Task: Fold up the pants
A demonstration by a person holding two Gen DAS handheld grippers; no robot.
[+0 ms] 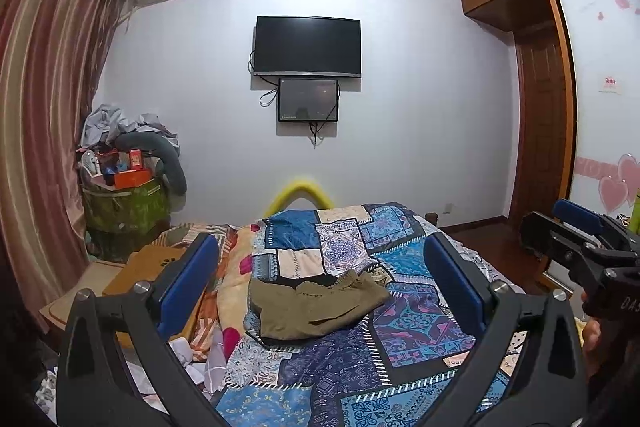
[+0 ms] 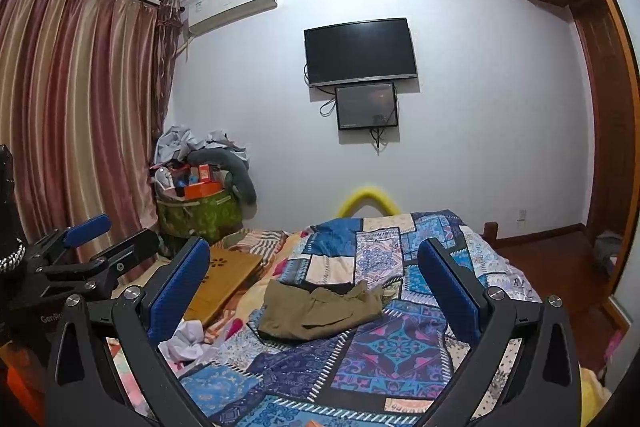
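Note:
Olive-green pants (image 1: 316,305) lie folded in a compact bundle on the patterned blue quilt (image 1: 360,379), with a dark strip at their far edge. They also show in the right wrist view (image 2: 320,311). My left gripper (image 1: 320,267) is open and empty, held above the bed short of the pants. My right gripper (image 2: 316,267) is open and empty too, at a similar height and distance. Each gripper shows in the other's view: the right one (image 1: 576,227) at the right edge, the left one (image 2: 108,235) at the left edge.
A wooden lap tray (image 2: 224,279) and crumpled white cloth (image 2: 184,341) lie left of the quilt. A green bin piled with boxes and clothes (image 2: 200,195) stands by the curtain (image 2: 72,115). TV (image 2: 360,51) hangs on the far wall; wardrobe (image 1: 540,87) at right.

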